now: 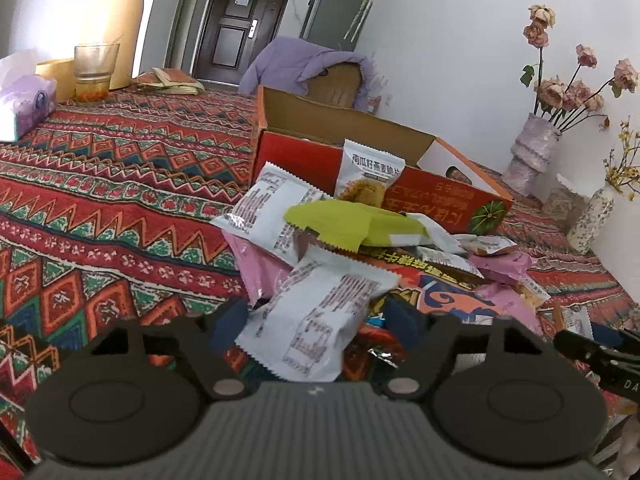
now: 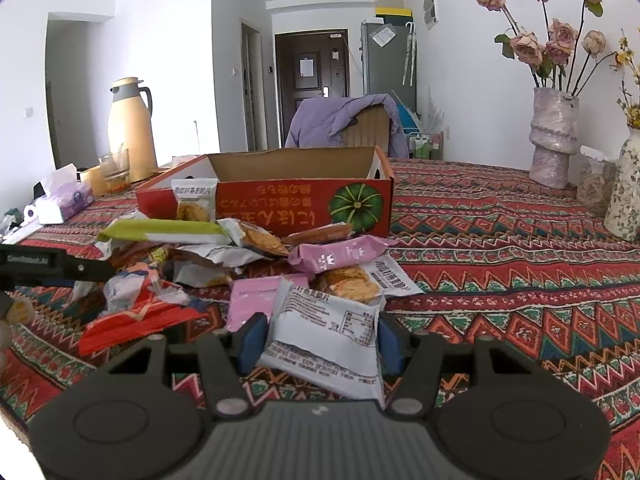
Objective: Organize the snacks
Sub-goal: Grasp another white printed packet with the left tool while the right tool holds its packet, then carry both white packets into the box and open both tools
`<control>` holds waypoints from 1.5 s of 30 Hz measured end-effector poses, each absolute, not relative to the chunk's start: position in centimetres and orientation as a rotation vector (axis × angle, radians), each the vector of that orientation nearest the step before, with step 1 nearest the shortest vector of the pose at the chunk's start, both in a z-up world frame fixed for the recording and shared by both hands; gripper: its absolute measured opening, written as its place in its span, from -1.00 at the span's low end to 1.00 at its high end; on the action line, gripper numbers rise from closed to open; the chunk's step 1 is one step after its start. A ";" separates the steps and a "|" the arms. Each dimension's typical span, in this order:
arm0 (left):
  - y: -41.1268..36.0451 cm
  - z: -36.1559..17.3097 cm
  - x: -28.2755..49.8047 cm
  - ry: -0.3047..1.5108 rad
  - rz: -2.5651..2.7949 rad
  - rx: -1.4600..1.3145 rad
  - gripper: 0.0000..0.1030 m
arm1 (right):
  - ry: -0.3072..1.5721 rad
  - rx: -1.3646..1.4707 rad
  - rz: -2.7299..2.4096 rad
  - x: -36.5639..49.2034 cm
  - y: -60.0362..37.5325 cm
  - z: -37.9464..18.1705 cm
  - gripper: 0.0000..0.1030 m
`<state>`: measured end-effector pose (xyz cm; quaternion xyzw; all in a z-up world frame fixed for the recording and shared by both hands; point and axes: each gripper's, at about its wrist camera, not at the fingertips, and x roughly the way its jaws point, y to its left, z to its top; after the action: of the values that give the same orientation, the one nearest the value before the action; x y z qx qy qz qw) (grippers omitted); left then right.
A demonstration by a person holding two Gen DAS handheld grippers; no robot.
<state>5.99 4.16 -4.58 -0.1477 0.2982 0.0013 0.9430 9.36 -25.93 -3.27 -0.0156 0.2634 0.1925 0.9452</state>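
A pile of snack packets lies on the patterned tablecloth in front of an open red cardboard box (image 1: pixel 436 196) (image 2: pixel 280 200). My left gripper (image 1: pixel 316 320) is open around a white snack packet (image 1: pixel 320 320) at the pile's near edge. My right gripper (image 2: pixel 320 340) is open around another white packet (image 2: pixel 332 344) lying on the cloth. A green packet (image 1: pixel 332 220) (image 2: pixel 160 229) and pink packets (image 2: pixel 336 254) lie further in. One white packet (image 1: pixel 370 174) leans against the box front. The right gripper's fingers (image 1: pixel 592 346) show at the right edge of the left wrist view.
A thermos (image 2: pixel 132 128), a glass (image 1: pixel 96 72) and a tissue pack (image 1: pixel 24 104) stand at the table's far left. Vases with dried flowers (image 2: pixel 554 140) stand at the right edge. A chair draped with purple cloth (image 2: pixel 344 120) is behind the box.
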 end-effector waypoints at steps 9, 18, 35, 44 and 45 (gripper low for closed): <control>4.3 -4.3 4.8 0.580 -0.036 -0.310 0.01 | 0.547 -0.035 0.404 9.4 -25.4 -3.5 0.13; 3.4 -3.5 3.4 0.551 -0.061 -0.277 -0.10 | 0.545 -0.033 0.404 9.3 -25.4 -3.5 0.13; 3.6 -3.7 5.1 0.594 -0.030 -0.269 0.27 | 0.544 -0.035 0.419 8.8 -25.1 -3.4 0.13; 3.9 -4.1 5.4 0.597 -0.064 -0.310 -0.14 | 0.547 -0.037 0.426 8.8 -25.0 -3.5 0.14; 3.8 -4.0 5.0 0.590 -0.057 -0.296 -0.14 | 0.547 -0.037 0.425 8.8 -25.0 -3.5 0.14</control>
<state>5.03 3.77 -3.96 -0.1454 0.2895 -0.0278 0.9457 8.78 -25.01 -3.47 -0.0179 0.2679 0.2084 0.9405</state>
